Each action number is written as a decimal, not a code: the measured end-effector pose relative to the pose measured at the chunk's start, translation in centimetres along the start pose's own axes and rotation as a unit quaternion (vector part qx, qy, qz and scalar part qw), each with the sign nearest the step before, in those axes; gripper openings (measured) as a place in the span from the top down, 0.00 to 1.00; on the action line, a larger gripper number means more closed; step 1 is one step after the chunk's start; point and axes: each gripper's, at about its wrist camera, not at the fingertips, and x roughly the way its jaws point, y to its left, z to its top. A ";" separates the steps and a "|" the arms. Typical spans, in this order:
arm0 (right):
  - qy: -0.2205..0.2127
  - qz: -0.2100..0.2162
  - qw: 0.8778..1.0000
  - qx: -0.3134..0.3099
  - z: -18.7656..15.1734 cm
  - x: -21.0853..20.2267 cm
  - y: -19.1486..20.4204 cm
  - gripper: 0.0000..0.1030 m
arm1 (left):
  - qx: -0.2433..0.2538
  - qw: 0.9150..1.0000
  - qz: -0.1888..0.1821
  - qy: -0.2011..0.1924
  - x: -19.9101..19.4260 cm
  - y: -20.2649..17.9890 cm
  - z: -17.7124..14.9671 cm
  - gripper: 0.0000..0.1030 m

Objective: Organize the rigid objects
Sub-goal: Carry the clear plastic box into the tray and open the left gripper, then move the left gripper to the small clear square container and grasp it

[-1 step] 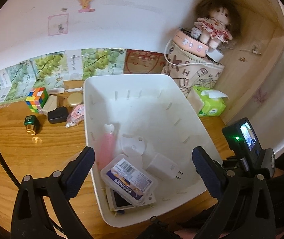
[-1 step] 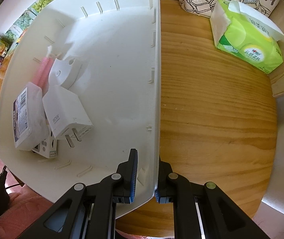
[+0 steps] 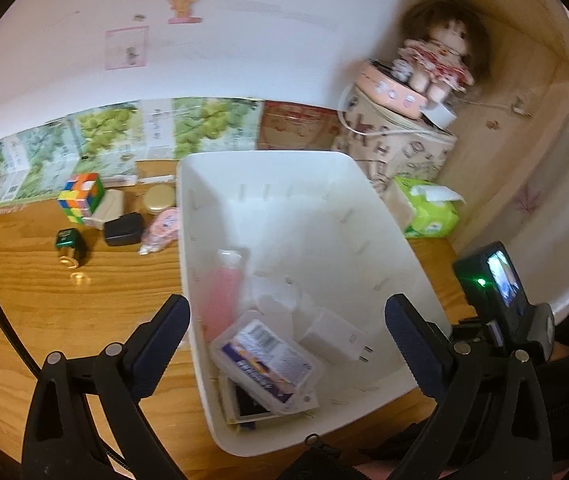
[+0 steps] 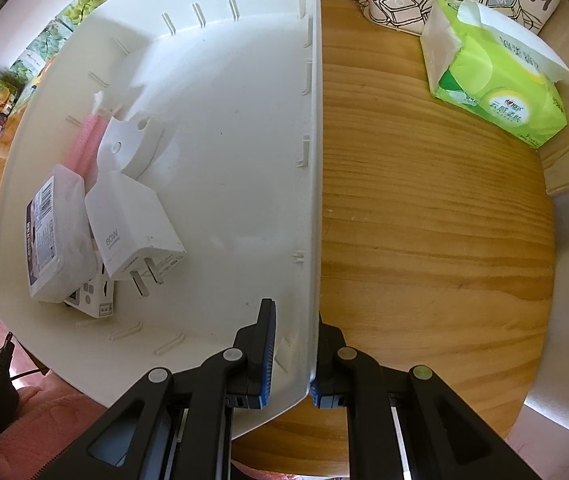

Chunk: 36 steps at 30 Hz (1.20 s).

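bin: white plastic bin (image 3: pixel 284 184) sits on the wooden desk (image 3: pixel 44 300), landmark for all below
right gripper (image 4: pixel 290 360): clamped on the bin's right wall, one finger inside, one outside
left gripper (image 3: pixel 284 344): jaws wide apart, nothing held, straddling the bin's near end
in bin: white wall charger (image 4: pixel 132 228), clear labelled plastic case (image 4: pixel 58 236), pink tube (image 4: pixel 86 140), all at near-left corner
left of bin: colourful puzzle cube (image 3: pixel 80 198), black adapter (image 3: pixel 123 229), green-capped bottle (image 3: pixel 70 244)
right of bin: green tissue pack (image 4: pixel 496 80)
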 end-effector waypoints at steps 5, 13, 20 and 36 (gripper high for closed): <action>0.004 -0.004 1.000 0.002 0.1 0.2 0.0 0.85 | -0.037 0.999 0.024 -0.013 -0.8 2.4 0.2 0.04; 0.005 -0.006 1.000 0.013 0.1 0.5 -0.1 0.85 | -0.101 0.993 0.051 -0.014 -1.7 6.5 -0.9 0.05; 0.002 -0.009 1.000 0.018 -0.3 0.3 -0.4 0.85 | -0.140 0.988 0.069 -0.009 -2.4 9.6 -2.2 0.05; -0.001 -0.013 0.996 0.091 -0.9 0.4 -2.2 0.85 | -0.124 0.990 0.054 0.045 -1.8 14.6 -2.9 0.05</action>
